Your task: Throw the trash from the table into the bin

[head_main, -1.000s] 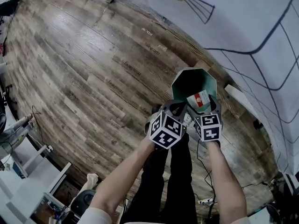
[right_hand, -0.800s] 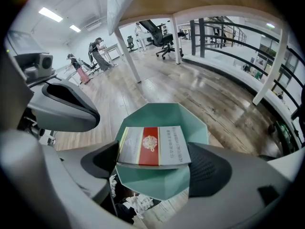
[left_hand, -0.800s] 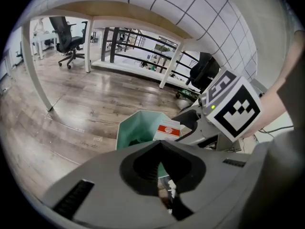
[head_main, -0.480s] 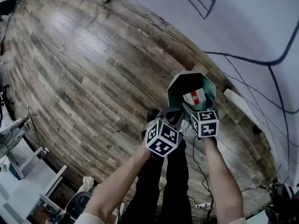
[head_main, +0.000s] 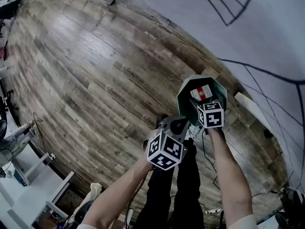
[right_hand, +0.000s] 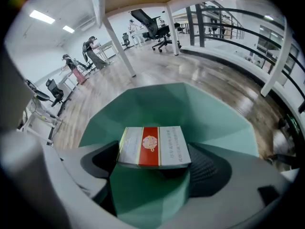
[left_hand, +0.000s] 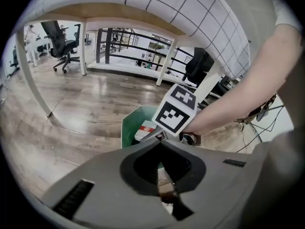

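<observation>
In the head view, the right gripper (head_main: pixel 205 101) is held right of centre over the mouth of the green eight-sided bin (head_main: pixel 184 92). The bin stands on the wooden floor (head_main: pixel 86 70), near the edge of the white table (head_main: pixel 267 27) that fills the upper right. A white and red box (head_main: pixel 200 92) is seen between that gripper's jaws, within the bin's outline. The left gripper (head_main: pixel 180 125) is held just below and to the left, outside the rim. In the left gripper view, its jaws are seen at lower centre with their tips brought together. The bin (left_hand: pixel 128 128) and the box (left_hand: pixel 145 128) are seen beyond them, and the right gripper's marker cube (left_hand: pixel 178 111) is seen at centre. In the right gripper view, the jaws are clamped on the left and right ends of the box (right_hand: pixel 153 147), which is held flat at centre above the bin's green inside (right_hand: pixel 200 113). Office chairs (right_hand: pixel 157 30) and people (right_hand: pixel 71 66) are seen far off in the upper left.
</observation>
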A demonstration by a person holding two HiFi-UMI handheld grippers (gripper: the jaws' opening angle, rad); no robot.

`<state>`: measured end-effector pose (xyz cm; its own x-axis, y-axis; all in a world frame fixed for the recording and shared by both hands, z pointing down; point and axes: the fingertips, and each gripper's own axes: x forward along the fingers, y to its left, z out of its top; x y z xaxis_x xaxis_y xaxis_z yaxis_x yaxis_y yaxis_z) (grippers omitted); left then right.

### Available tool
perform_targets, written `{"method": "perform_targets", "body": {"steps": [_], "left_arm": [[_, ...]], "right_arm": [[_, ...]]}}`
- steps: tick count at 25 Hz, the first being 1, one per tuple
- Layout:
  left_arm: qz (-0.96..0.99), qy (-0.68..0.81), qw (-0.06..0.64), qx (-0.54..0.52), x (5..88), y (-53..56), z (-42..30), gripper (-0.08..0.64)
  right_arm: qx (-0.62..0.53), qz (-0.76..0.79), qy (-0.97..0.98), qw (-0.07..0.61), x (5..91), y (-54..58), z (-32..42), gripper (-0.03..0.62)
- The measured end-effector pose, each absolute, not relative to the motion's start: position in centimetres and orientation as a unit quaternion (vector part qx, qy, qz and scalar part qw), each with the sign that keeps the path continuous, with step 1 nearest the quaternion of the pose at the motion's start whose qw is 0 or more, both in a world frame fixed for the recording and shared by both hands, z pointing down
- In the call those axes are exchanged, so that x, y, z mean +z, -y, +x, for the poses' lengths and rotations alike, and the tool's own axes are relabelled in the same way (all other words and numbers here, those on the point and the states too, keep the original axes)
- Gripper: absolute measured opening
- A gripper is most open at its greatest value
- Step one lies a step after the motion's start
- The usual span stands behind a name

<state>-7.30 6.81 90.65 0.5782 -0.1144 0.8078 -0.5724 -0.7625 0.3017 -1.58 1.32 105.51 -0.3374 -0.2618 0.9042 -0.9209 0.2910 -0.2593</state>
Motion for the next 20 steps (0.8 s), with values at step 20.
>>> {"method": "perform_targets", "body": {"steps": [20], "left_arm": [[0.839,0.220,0.286,0.408,89.3,-5.2,-9.6,0.021]], "right_arm": [[0.406,0.391,0.703,0.434,104.8,-1.7,-2.9,0.518]]}}
